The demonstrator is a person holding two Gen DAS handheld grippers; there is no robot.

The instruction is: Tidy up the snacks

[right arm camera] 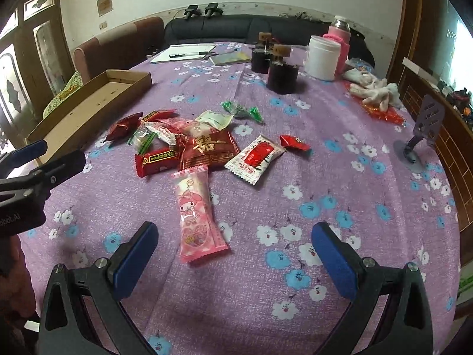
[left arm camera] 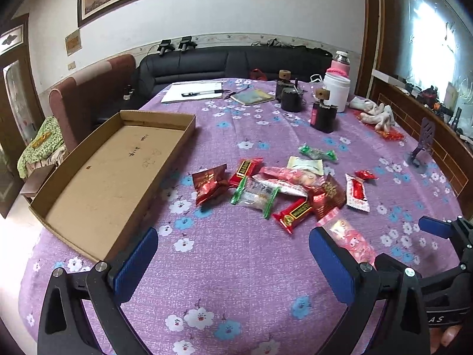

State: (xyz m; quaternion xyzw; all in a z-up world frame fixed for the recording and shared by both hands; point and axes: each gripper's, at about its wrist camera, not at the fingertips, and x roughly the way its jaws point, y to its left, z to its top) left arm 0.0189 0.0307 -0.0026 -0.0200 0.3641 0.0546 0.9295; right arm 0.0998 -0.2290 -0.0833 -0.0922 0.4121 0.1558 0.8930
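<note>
Nothing picked up yet. The left gripper (left arm camera: 233,263) and right gripper (right arm camera: 235,254) both hang wide open and empty over the purple floral tablecloth (right arm camera: 340,153). The snack pile (right arm camera: 189,142) sits just right of the empty cardboard tray (left arm camera: 112,174), which I'm guessing is the target.

My call: start with the pink cartoon wafer pack (right arm camera: 196,213). It lies alone on the near side of the pile, straight ahead of the right gripper. Pinch it across the narrow width so it doesn't fold.

Count: roughly eleven wrapped snacks (some overlap), one tray, two grippers.
</note>
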